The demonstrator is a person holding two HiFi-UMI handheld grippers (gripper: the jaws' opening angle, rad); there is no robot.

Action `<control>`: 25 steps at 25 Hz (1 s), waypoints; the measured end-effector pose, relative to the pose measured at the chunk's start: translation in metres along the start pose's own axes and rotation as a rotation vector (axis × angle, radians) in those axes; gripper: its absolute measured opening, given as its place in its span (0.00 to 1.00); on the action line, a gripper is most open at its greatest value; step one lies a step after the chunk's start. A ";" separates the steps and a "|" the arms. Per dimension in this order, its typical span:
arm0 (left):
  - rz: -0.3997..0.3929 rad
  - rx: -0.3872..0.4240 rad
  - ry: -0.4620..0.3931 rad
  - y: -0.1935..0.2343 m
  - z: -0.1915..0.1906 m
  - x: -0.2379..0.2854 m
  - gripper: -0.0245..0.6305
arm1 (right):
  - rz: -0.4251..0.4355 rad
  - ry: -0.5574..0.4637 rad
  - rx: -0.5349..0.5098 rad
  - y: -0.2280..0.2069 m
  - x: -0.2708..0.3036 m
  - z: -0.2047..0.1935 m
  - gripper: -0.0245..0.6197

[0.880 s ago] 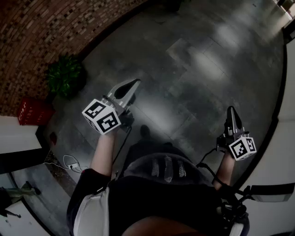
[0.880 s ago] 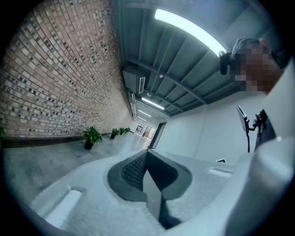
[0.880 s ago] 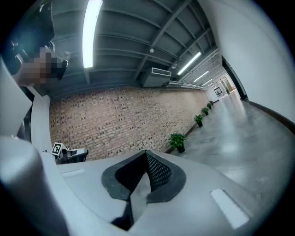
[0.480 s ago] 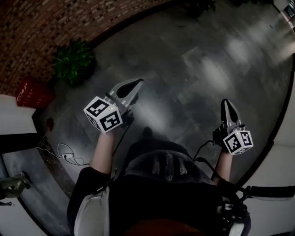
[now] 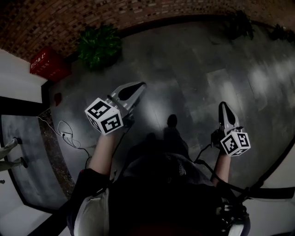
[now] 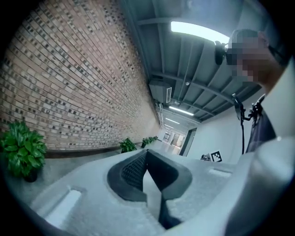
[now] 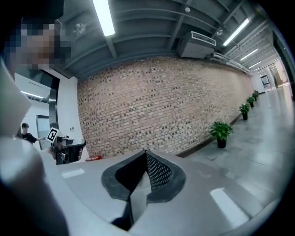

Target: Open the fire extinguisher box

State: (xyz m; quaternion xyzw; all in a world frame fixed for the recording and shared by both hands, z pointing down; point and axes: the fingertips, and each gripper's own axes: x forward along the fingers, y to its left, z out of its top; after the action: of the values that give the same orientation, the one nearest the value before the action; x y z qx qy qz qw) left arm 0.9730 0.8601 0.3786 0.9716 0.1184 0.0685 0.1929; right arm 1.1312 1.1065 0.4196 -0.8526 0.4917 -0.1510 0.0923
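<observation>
Red fire extinguisher box (image 5: pixel 48 64) sits at the foot of the brick wall (image 5: pixel 138 14), just beside a potted plant (image 5: pixel 99 46); contents not visible. Left gripper (image 5: pixel 139 85) and right gripper (image 5: pixel 223 106): jaws closed, nothing held, well apart from the box.

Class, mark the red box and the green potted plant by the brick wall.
Red rectangular box (image 5: pixel 49 65): head view, its upper face.
Green leafy potted plant (image 5: pixel 99 45): head view, middle of foliage.

Red box (image 5: pixel 48 64) higher in view, plant (image 5: pixel 99 46) further right
</observation>
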 end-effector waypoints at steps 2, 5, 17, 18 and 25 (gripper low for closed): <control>0.045 0.015 -0.003 0.016 0.009 0.012 0.04 | 0.046 0.018 -0.012 -0.008 0.034 0.001 0.04; 0.127 0.023 -0.014 0.038 0.023 0.034 0.04 | 0.124 0.059 0.011 -0.026 0.086 0.003 0.04; 0.485 0.054 -0.070 0.081 0.052 0.037 0.04 | 0.552 0.164 -0.047 -0.012 0.248 0.029 0.04; 0.519 0.051 -0.083 0.086 0.055 0.026 0.04 | 0.585 0.176 -0.054 0.000 0.259 0.028 0.04; 0.693 0.060 -0.208 0.115 0.078 -0.072 0.04 | 0.798 0.249 -0.144 0.117 0.313 0.019 0.04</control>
State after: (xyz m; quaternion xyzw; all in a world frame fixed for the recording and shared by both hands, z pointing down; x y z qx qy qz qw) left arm 0.9407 0.7109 0.3458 0.9610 -0.2365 0.0269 0.1404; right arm 1.1897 0.7771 0.4183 -0.5749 0.7999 -0.1708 0.0237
